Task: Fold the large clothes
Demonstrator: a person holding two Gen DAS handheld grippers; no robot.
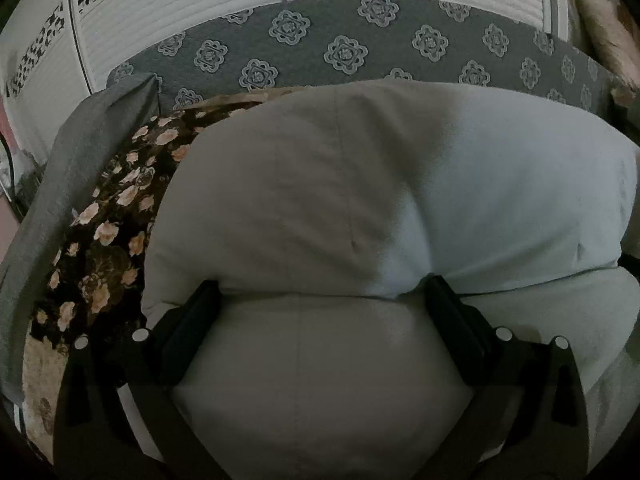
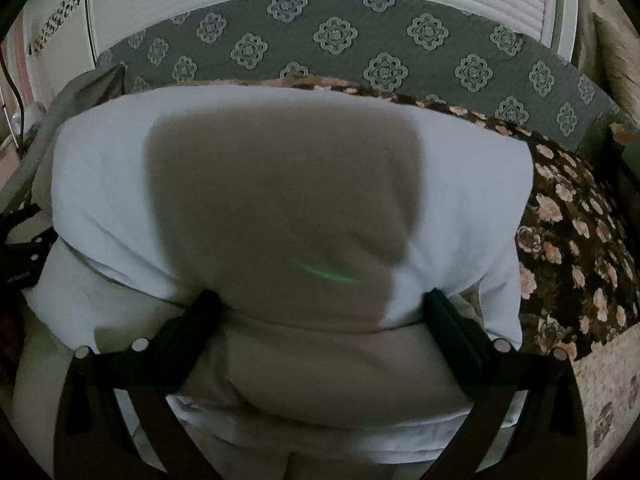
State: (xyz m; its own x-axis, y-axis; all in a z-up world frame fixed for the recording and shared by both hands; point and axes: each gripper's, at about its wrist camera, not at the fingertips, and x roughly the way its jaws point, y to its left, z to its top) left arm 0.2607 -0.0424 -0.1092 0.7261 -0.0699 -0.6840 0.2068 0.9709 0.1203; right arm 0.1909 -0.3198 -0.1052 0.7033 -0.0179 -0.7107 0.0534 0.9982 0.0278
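Grey fabric printed with pale flower medallions (image 1: 344, 54) stretches across the background of both views, backed by white ribbed panels (image 1: 192, 4). No brand, label or readable writing shows anywhere.

Lying on it is a dark cloth with peach roses (image 1: 116, 216), which appears to the left of the garment in the left wrist view and to its right in the right wrist view. On top of that cloth sits the task's thing, a large pale garment (image 1: 360, 184), off-white and folded into thick, puffy layers. It fills the middle of both pictures.

A grey folded cloth (image 1: 80, 152) lies along the far left edge of the rose cloth; it is plain in the left view and only a sliver in the right.

Left gripper (image 1: 320, 304): its two black fingers stand wide apart, with their tips touching the fold line where an upper layer of the garment overlaps a lower one. Nothing is pinched between them.

Right gripper (image 2: 320, 312): its fingers are likewise spread wide, with their tips against the garment's layered edge and a bulge of fabric between them, unclamped.

Only the right view shows a broad grey shadow (image 2: 280, 200) on the garment and a thin green streak of light (image 2: 328, 272).
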